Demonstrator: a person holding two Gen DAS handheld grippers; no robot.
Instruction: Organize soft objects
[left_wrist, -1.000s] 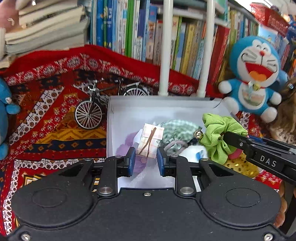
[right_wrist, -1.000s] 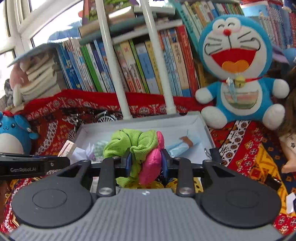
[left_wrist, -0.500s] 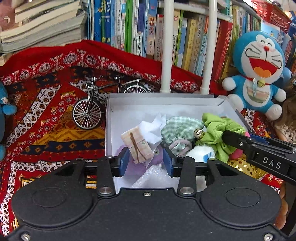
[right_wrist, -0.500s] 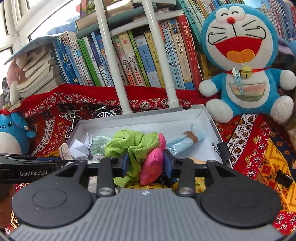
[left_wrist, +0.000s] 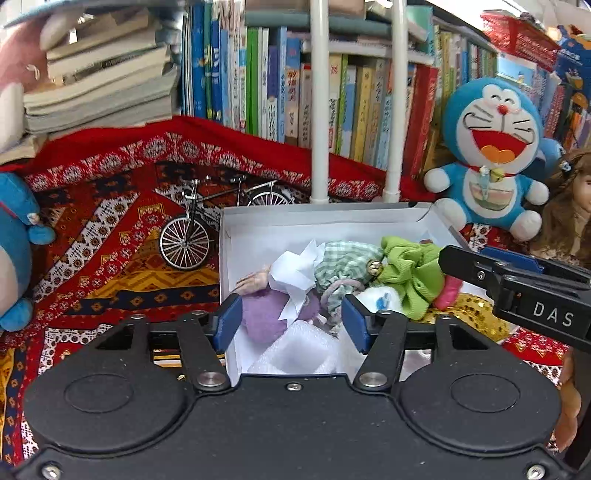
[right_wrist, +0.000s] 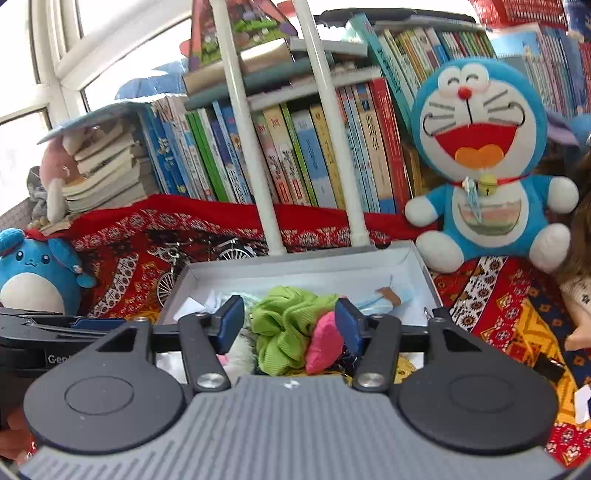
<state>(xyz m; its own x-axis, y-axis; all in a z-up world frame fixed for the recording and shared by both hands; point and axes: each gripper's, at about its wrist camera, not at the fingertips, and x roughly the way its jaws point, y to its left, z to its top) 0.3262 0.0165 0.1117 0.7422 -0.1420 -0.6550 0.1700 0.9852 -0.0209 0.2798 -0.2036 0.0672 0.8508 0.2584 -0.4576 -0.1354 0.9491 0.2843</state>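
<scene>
A white box (left_wrist: 295, 225) (right_wrist: 295, 266) on the patterned cloth holds soft items. Among them are a purple plush piece (left_wrist: 266, 314), a green checked cloth (left_wrist: 343, 262), crumpled white paper (left_wrist: 295, 273) and white foam (left_wrist: 299, 350). A small beige parcel (left_wrist: 255, 282) lies half under the paper. My left gripper (left_wrist: 291, 325) hangs over the box's near end, its jaws opening, the pads touching nothing. My right gripper (right_wrist: 289, 325) (left_wrist: 480, 266) is also opening; a green scrunchie (right_wrist: 284, 325) (left_wrist: 410, 273) and a pink piece (right_wrist: 325, 343) lie loose between its pads.
A blue cat plush (left_wrist: 491, 162) (right_wrist: 480, 158) sits right of the box against a row of books. A model bicycle (left_wrist: 192, 236) stands left of the box. Two white poles (left_wrist: 319, 99) rise behind it. A round blue plush (right_wrist: 33, 273) is far left, a doll (left_wrist: 569, 206) far right.
Both pairs of jaws have spread apart. The beige parcel left the left gripper and tipped into the box. The right gripper let go of the green scrunchie and pink piece. Both grippers drew back a little.
</scene>
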